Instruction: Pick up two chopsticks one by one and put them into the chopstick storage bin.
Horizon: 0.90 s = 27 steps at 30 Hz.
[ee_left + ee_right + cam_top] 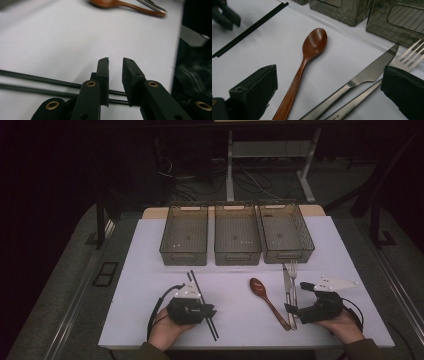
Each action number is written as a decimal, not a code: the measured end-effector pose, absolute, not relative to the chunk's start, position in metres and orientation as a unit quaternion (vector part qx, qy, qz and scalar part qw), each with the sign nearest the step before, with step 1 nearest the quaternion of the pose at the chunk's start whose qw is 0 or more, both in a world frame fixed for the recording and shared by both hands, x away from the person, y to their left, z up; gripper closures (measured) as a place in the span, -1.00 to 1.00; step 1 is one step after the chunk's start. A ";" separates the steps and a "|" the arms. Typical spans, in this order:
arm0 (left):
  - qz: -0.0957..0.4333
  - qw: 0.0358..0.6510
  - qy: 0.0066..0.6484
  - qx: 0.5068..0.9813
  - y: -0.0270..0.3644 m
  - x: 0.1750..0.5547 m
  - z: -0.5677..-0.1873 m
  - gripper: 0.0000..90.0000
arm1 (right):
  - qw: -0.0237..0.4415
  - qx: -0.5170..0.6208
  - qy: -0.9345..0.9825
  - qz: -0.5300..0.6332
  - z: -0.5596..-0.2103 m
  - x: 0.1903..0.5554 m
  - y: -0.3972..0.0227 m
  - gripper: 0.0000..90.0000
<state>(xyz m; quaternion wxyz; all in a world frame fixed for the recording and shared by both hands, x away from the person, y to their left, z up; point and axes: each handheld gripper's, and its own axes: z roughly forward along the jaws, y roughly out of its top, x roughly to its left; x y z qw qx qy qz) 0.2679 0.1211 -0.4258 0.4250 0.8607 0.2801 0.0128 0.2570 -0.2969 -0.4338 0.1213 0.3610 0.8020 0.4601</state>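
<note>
Chopsticks (204,306), a black pair, lie side by side on the white bench (235,275), their long axis running from about eleven o'clock to five o'clock in the high view, and the left claw (212,310) sits right over their near half. In the left gripper view the two sticks (37,83) pass crosswise under the jaws, which stand a narrow gap apart with nothing pinched between the pads; the sticks lie on the bench beneath, so any grasp would call for the claw to drop at right angles to that axis. The left hand is plainly the nearer one. The right claw (292,311) rests at about three o'clock from the chopsticks, well apart from them, its jaws wide open and astride the handles of a steel knife (364,75) and fork (407,60) without gripping either. A brown wooden spoon (308,60) lies between the two claws, bowl toward twelve o'clock. Three smoky plastic bins (237,240) stand in a row at the far side. Faint stamped lettering shows on the fork's handle, too small to read; no other brand or label appears.
</note>
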 end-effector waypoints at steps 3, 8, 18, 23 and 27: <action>0.038 0.425 0.327 0.843 0.136 0.284 -0.424 0.46 | 0.122 0.361 0.802 0.460 -0.434 0.257 -0.297 -1.00; 0.077 0.403 0.386 0.826 0.151 0.309 -0.430 0.18 | 0.120 0.363 0.802 0.459 -0.434 0.258 -0.296 -1.00; 0.109 0.371 0.447 0.806 0.148 0.344 -0.439 -0.12 | 0.120 0.364 0.802 0.458 -0.435 0.258 -0.297 -1.00; 0.120 0.361 0.468 0.798 0.142 0.353 -0.441 -0.15 | 0.120 0.364 0.801 0.460 -0.434 0.258 -0.298 -1.00; 0.125 0.355 0.475 0.795 0.140 0.356 -0.443 -0.14 | 0.120 0.364 0.801 0.460 -0.434 0.258 -0.298 -1.00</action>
